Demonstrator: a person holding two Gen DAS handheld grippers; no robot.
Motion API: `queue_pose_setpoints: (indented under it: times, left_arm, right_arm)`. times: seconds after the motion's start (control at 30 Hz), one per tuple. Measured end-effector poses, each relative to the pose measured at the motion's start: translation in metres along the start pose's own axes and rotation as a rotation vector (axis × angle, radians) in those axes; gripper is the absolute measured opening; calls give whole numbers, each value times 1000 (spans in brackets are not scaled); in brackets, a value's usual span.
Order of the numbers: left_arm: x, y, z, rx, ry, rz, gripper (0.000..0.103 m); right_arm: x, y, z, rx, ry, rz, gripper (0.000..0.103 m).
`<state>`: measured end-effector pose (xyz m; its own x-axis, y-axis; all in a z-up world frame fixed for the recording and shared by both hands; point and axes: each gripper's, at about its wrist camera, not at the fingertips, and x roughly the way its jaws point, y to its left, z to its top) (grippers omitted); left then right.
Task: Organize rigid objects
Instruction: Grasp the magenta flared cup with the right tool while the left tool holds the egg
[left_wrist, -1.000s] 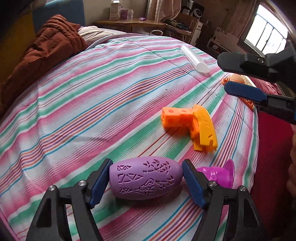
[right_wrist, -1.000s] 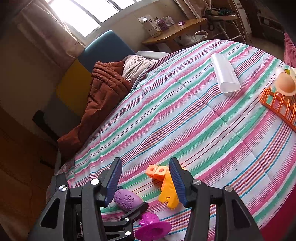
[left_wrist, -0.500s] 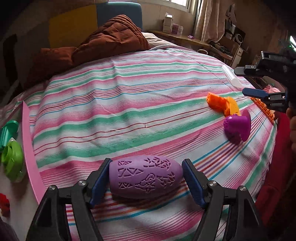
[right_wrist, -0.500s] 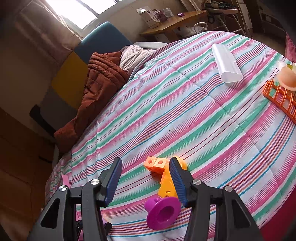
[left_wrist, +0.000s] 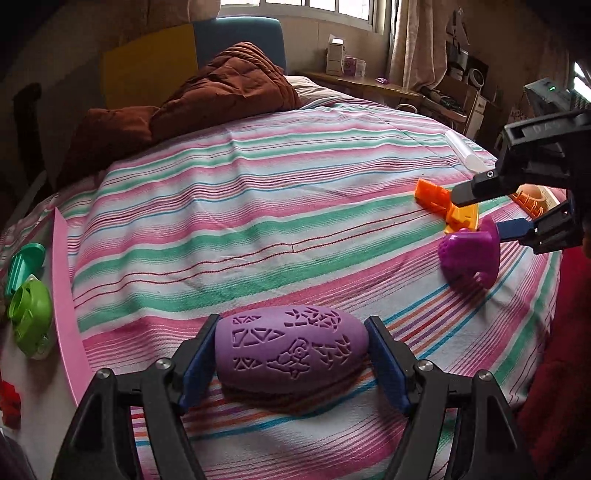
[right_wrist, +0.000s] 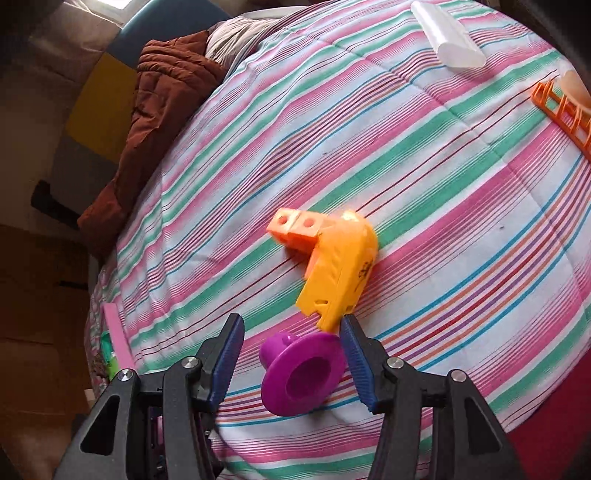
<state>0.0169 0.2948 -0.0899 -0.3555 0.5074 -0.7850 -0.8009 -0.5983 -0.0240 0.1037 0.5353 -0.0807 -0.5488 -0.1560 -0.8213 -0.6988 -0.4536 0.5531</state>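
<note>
While your left gripper is clamped on the purple egg-shaped piece, note that this piece lies crosswise between the blue pads, its long axis running from one pad to the other, low over the striped bedcover. Your right gripper stands with its fingers apart, and the magenta flanged cup sits on the bedcover directly between them. The cup lies tipped, with its open mouth turned toward the right wrist camera and its narrow stem pointing away. The right pad is close to the flange rim; the left pad stands clear of it. Contact cannot be confirmed from either view.

The right gripper is the nearer one to the cup. To grasp it, you would likely close across the flange width. The orange-yellow block assembly lies just beyond the cup, its lower tip near the right pad; a closing motion may catch it.

The pink tray edge, with green pieces beside it, lies to the left of the held piece and appears to be the deposit side.
</note>
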Motion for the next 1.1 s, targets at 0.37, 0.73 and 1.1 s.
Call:
queue_pose_setpoints:
  times: [0.37, 0.73, 1.1]
  left_arm:
    - [-7, 1, -11, -12, -9, 8, 77]
    - [-8, 0, -14, -12, -22, 14, 77]
    - [-9, -1, -16, -13, -31, 17, 77]
  right_arm:
    - [7, 39, -12, -195, 44, 13, 55]
    - [11, 63, -27, -431, 0, -152, 64]
    - [57, 81, -25, -648, 35, -261, 57]
